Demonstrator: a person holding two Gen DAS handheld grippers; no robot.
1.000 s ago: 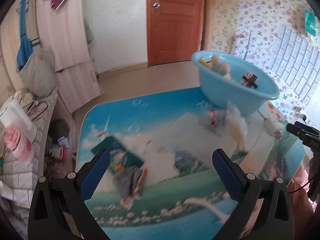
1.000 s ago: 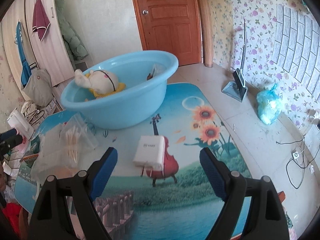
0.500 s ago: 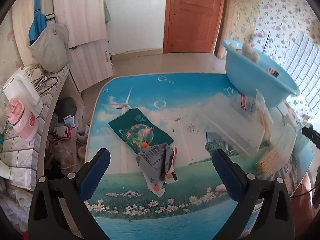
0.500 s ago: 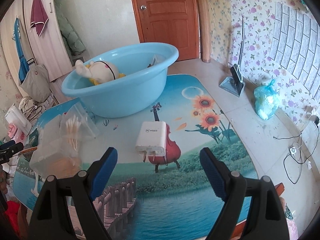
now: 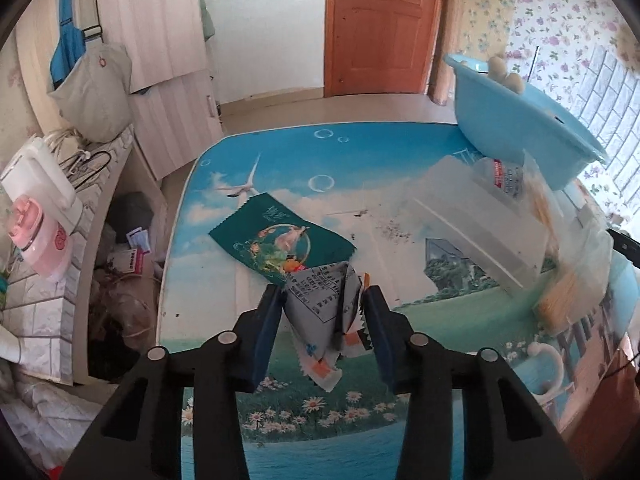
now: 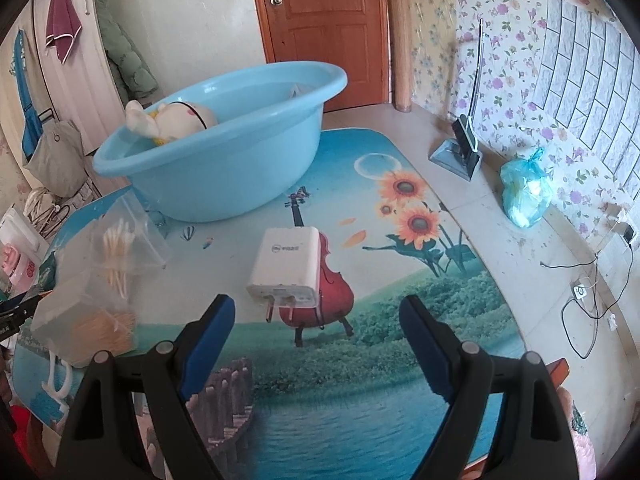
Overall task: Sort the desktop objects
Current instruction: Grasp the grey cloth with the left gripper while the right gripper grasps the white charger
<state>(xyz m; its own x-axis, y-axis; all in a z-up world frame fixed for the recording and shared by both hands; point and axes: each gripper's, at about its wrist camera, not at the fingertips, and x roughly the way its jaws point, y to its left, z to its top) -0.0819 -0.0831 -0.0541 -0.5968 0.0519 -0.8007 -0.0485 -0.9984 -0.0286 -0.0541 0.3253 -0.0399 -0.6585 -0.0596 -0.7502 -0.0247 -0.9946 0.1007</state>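
Observation:
My left gripper (image 5: 323, 292) points down at the picture-printed table (image 5: 280, 152), its jaws closing on a crumpled grey printed wrapper (image 5: 316, 300). The blue pads (image 5: 272, 320) touch both sides of the wrapper. A green snack packet (image 5: 280, 240) lies flat just beyond it. In the right wrist view my right gripper (image 6: 318, 308) stands open above the table. A white plug-in charger (image 6: 288, 264) lies just past its fingertips, untouched. The light blue basin (image 6: 224, 160) at the table's far side holds a plush toy (image 6: 176, 120).
A clear plastic box (image 5: 480, 224) and bags of cotton swabs (image 6: 116, 256) lie between the two grippers. The basin (image 5: 520, 128) stands at the table's far right corner in the left wrist view. A cluttered shelf (image 5: 48, 216) runs along the table's left side; cables cross the floor at the right.
My left gripper has sunk toward the wrapper and its jaws have come in from wide open onto the wrapper's sides. The right gripper has edged slightly nearer the charger, still open.

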